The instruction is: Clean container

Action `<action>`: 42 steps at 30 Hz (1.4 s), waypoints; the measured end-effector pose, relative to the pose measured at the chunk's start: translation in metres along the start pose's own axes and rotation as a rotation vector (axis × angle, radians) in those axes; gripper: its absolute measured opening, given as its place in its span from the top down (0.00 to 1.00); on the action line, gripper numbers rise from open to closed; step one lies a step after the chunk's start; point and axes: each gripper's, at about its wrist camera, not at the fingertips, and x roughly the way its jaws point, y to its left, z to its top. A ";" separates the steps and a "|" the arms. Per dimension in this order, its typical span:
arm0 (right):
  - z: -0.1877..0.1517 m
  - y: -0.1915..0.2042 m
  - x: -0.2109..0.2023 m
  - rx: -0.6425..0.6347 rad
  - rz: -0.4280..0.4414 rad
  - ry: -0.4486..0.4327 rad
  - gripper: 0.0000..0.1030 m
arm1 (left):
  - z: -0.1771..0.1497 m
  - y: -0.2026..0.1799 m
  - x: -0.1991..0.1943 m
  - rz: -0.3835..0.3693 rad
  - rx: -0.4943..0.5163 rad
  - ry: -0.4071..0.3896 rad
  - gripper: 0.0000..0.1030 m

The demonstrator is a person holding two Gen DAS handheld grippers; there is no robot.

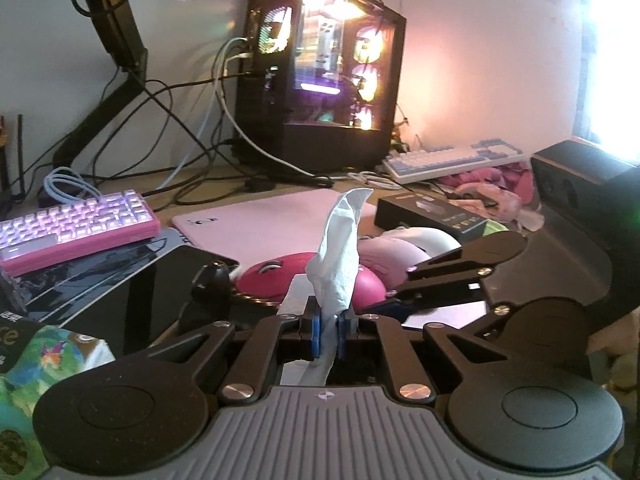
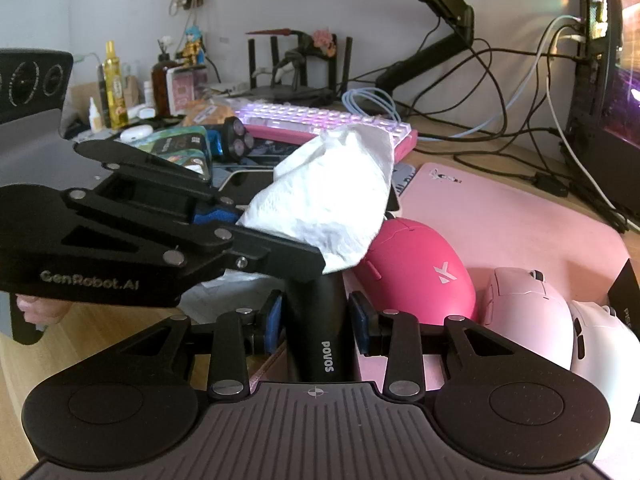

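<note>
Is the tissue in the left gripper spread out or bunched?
Bunched: the tissue is a crumpled wad, pinched in the shut left gripper.

My right gripper (image 2: pixel 316 322) clamps the POVOS device (image 2: pixel 316 320); my left gripper (image 2: pixel 240 216), at its left, holds the tissue (image 2: pixel 332 204) over it. Three mice (image 2: pixel 420 268) lie to the right, the keyboard (image 2: pixel 320 120) behind.

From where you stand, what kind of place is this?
Most likely a home gaming desk: a glowing computer tower, a lit pink keyboard, and three computer mice on a pink mouse mat.
</note>
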 end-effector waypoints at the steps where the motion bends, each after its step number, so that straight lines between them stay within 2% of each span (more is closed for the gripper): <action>1: 0.000 0.000 0.000 0.000 0.000 0.000 0.62 | -0.001 0.000 0.000 -0.013 -0.001 0.001 0.89; 8: 0.000 0.000 0.000 0.000 0.000 0.000 0.62 | -0.002 -0.003 0.001 -0.057 0.004 0.006 0.89; 23: 0.000 0.001 0.000 0.000 0.000 0.000 0.62 | 0.000 0.008 0.001 0.026 -0.039 -0.004 0.89; 35: -0.001 0.001 0.000 -0.001 -0.001 0.000 0.62 | -0.001 -0.001 0.001 -0.037 -0.001 0.002 0.89; 42: -0.001 0.000 0.000 0.000 0.000 0.000 0.62 | -0.001 0.003 0.002 0.000 -0.025 -0.003 0.89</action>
